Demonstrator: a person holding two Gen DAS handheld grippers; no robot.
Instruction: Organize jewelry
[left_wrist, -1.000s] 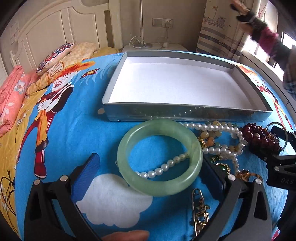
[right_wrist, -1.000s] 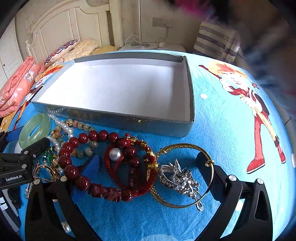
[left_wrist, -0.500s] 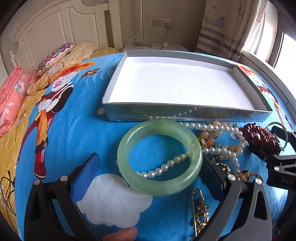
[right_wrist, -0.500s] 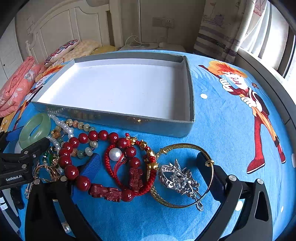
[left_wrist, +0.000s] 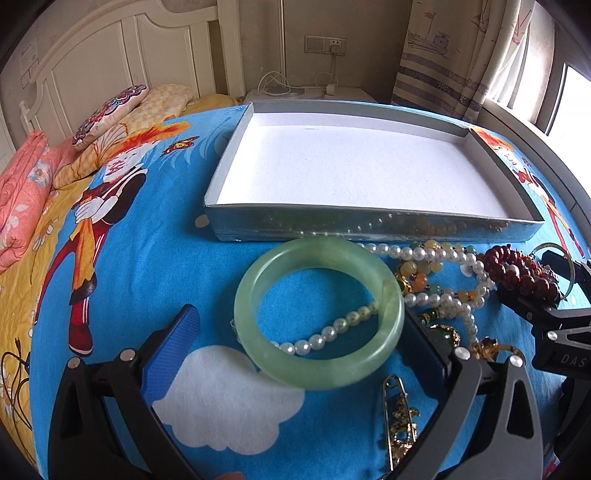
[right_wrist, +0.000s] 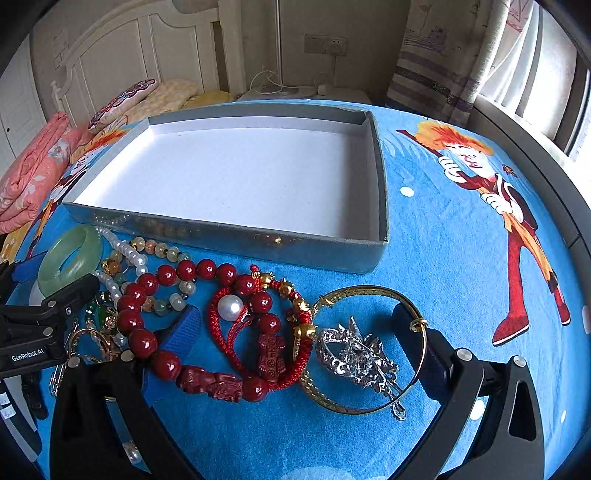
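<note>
A pale green jade bangle (left_wrist: 318, 311) lies on the blue bedspread over a pearl strand (left_wrist: 436, 273), between the wide-apart fingers of my open left gripper (left_wrist: 299, 328). A shallow grey box (left_wrist: 362, 221) with a bare white floor sits just beyond. My right gripper (right_wrist: 295, 325) is open too, its fingers straddling a red bead bracelet (right_wrist: 155, 325), a red cord bracelet (right_wrist: 266, 332), a gold bangle (right_wrist: 421, 365) and a silver brooch (right_wrist: 354, 354). The jade bangle (right_wrist: 70, 258) and grey box (right_wrist: 236, 236) also show in the right wrist view.
Mixed bead strings and gold charms (left_wrist: 443, 332) lie heaped between the two grippers, with a gold safety pin (left_wrist: 397, 421) near the left one. Pillows (left_wrist: 110, 114) and a pink quilt (left_wrist: 18, 195) lie at the headboard, far left. A curtain (left_wrist: 454, 55) hangs beside a window at right.
A person's arm in a dark and pink sleeve, seen at the upper right a second ago, has left both views. Both grippers and the jewelry have stayed put.
</note>
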